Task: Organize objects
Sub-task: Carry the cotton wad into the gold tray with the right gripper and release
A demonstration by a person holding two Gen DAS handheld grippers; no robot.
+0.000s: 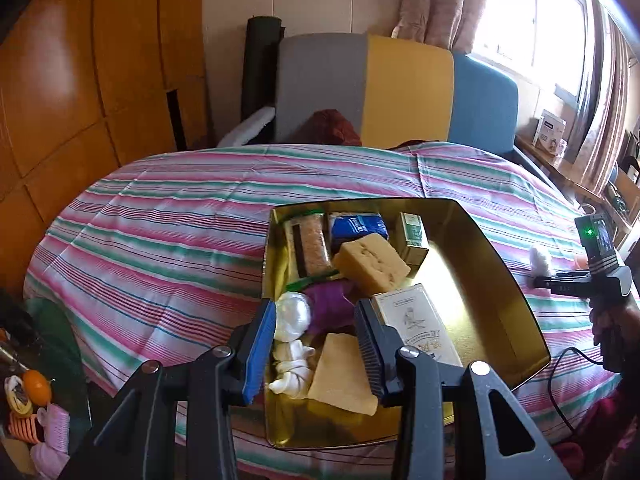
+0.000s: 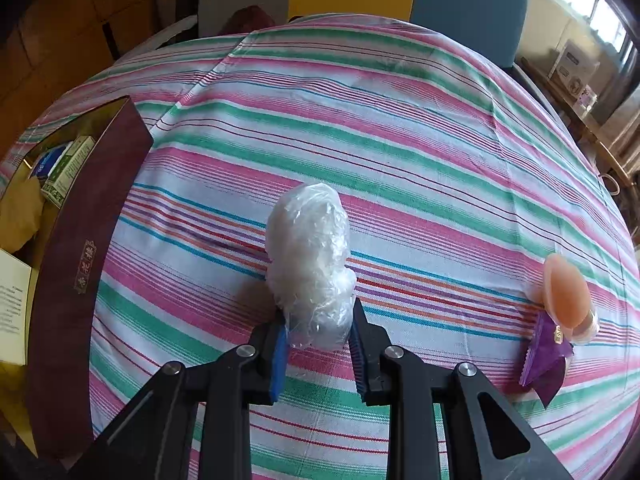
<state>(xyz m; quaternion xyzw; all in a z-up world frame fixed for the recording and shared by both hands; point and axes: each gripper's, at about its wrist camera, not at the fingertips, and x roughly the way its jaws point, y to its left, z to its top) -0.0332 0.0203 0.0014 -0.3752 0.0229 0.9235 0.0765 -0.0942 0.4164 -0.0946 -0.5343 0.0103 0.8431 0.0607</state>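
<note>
A gold-lined box (image 1: 496, 264) sits on the striped bed and holds a yellow sponge (image 1: 370, 266), a blue pack (image 1: 360, 229), a green carton (image 1: 414, 236), a purple wrapper (image 1: 330, 304), white bundles (image 1: 294, 312) and a cream booklet (image 1: 416, 324). My left gripper (image 1: 316, 344) hangs open and empty above its near end. My right gripper (image 2: 318, 344) is shut on a white plastic-wrapped bundle (image 2: 310, 256), right of the box's maroon wall (image 2: 84, 264). The right gripper and bundle also show in the left wrist view (image 1: 540, 262).
A peach cup (image 2: 566, 292) and a purple packet (image 2: 546, 354) lie on the striped sheet (image 2: 400, 140) at the right. A grey, yellow and blue headboard (image 1: 400, 88) stands behind. Small items clutter a side table (image 1: 32, 400) at the lower left.
</note>
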